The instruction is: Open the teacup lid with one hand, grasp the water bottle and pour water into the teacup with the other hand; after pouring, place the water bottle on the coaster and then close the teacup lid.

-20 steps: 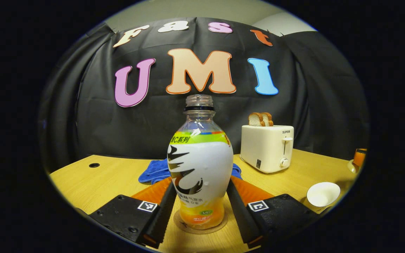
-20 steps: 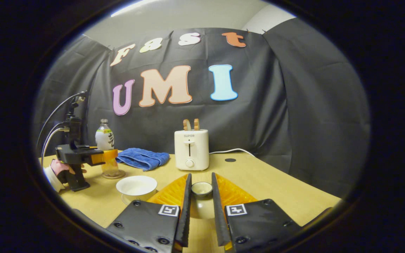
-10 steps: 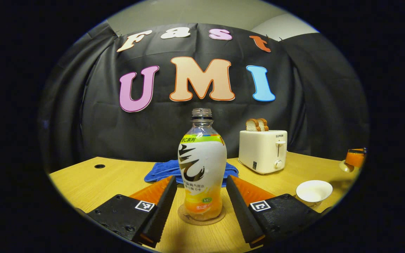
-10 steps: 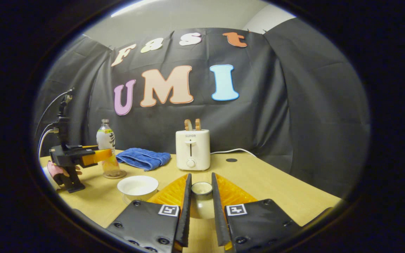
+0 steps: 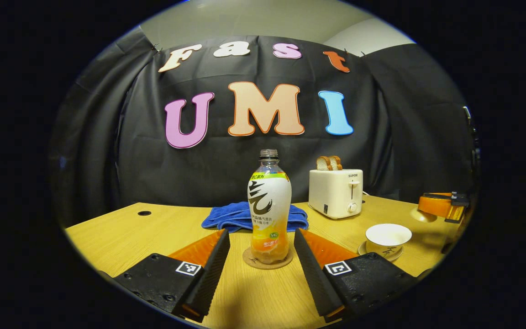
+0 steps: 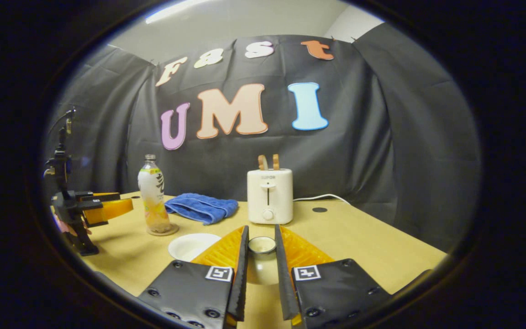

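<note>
The water bottle [image 5: 269,208] stands upright and uncapped on the round coaster [image 5: 267,261] on the wooden table [image 5: 153,228]; everything else is placed from it. In the left gripper view, the left gripper [image 5: 261,274] sits in front of the bottle with its two fingers spread wide, apart from the bottle and holding nothing. Just behind the bottle lies a blue towel [image 5: 240,218]; behind and to its right stands a white toaster [image 5: 336,193] with two bread slices up. Further right of the bottle sits the white teacup [image 5: 388,236] on its saucer [image 5: 369,250], uncovered, and this view shows the saucer's rim, which the right gripper view does not make out.

The right gripper view shows the teacup lid [image 6: 261,261], held by its knob between the fingers of the right gripper [image 6: 261,269], both pressing on it. There the teacup [image 6: 193,246] lies right of the bottle [image 6: 154,196] and nearer the camera, the left gripper [image 6: 107,210] hangs left of the bottle, and a white cable [image 6: 320,197] runs from the toaster [image 6: 270,195].
</note>
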Demonstrator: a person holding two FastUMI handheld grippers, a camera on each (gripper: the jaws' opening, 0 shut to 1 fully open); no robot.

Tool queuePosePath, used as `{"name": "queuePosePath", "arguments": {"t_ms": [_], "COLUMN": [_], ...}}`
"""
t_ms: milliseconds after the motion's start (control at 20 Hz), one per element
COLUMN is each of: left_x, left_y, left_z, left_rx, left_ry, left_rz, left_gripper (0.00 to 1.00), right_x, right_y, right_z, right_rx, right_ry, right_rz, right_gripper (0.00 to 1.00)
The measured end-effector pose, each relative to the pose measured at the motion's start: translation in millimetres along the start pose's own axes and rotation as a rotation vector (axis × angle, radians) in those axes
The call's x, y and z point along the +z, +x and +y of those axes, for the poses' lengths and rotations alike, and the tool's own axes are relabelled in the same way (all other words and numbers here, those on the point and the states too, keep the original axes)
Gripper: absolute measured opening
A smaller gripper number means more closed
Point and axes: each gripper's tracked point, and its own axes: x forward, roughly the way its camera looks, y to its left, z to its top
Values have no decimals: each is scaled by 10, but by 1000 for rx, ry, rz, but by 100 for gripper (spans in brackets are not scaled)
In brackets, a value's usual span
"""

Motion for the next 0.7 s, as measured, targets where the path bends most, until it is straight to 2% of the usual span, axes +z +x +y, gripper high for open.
{"name": "queuePosePath", "arguments": {"t_ms": [250,300,450,700], "left_x": [-2,6,3,8], "left_y": [-147,-243,-285,-299], "left_z": [164,66,145,161], "left_rx": [34,45,79,88], "left_ry": [1,1,3,4], "left_rz": [2,2,2,4], "left_gripper": [83,82,82,82], "right_x": [-24,-30,-76,-215], "right_y": [154,196,269,355], "right_z": [472,546,692,851], "right_rx": [117,135,163,208], "right_ry": [1,1,1,-22], "right_rz": [11,15,35,126], "right_gripper": [35,34,35,34]}}
